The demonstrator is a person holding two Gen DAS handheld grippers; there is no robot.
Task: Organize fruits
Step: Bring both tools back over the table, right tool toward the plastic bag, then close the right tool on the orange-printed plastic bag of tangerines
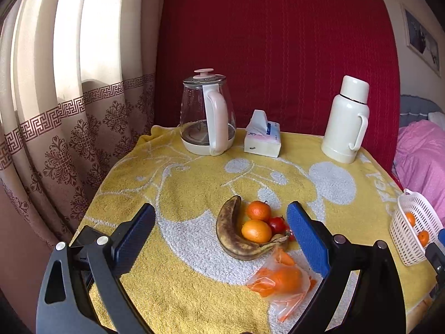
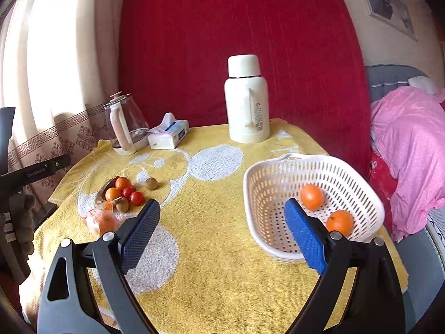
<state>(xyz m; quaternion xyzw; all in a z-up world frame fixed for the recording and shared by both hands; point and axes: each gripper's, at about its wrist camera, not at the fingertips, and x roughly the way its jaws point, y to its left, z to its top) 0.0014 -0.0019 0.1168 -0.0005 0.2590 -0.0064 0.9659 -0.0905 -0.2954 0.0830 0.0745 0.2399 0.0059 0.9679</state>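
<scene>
Step in hand: transfer of loose fruit from the pile into the basket [image 2: 314, 167]; judged partly done, between one drop-off and the next pick.
Basket contents: two oranges [image 2: 311, 197] lie inside, on the right side of the yellow towel [image 2: 211, 250].
Fruit pile: banana [image 1: 230, 231] curves around two oranges [image 1: 256, 231]; small red fruits [image 1: 276, 224] touch them; two brownish round fruits [image 2: 151, 183] sit close by in the right wrist view.
Bagged fruit: orange in a thin plastic bag [image 1: 281, 281] lies just beside the banana's stem end.
Left gripper [image 1: 222, 239]: jaws spread wide, nothing between the pads; it points at the pile.
Right gripper [image 2: 222, 236]: jaws spread wide, empty; right pad sits in front of the basket rim.
Next move: judged to be a descent of the left gripper onto one pile orange, with the jaws straddling it clear of the banana.
Caution: round fruit may roll off the towel's pile when nudged.
</scene>
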